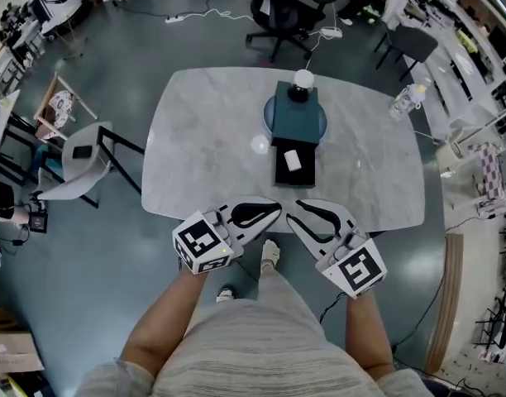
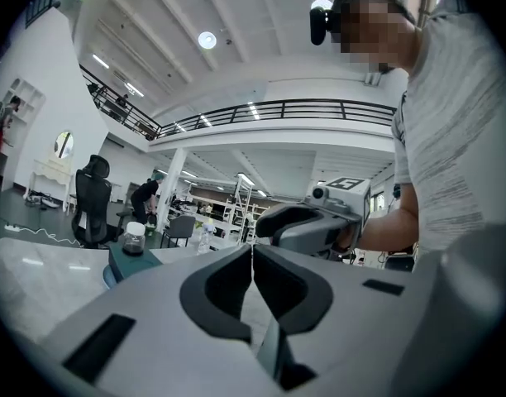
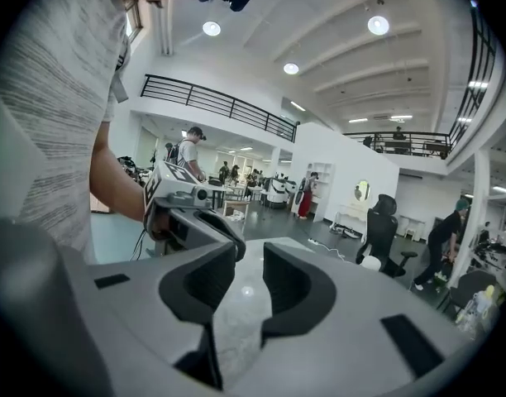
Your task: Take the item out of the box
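On the marble table (image 1: pixel 203 139) stands a dark teal box (image 1: pixel 296 116), and its black tray (image 1: pixel 279 174) lies open toward me. A small white item (image 1: pixel 293 160) lies in the tray. On the box's far end sits a jar with a white lid (image 1: pixel 302 84), which the left gripper view also shows as a jar (image 2: pixel 135 238). Both grippers hover at the table's near edge, short of the tray. My left gripper (image 1: pixel 274 209) (image 2: pixel 252 251) is shut and holds nothing. My right gripper (image 1: pixel 293 213) (image 3: pixel 250 259) is open, with only bare table showing through the gap.
A water bottle (image 1: pixel 408 99) stands at the table's right edge. A black office chair (image 1: pixel 282 11) is beyond the far side. A white chair (image 1: pixel 79 160) stands left of the table. The person's legs press close to the near edge.
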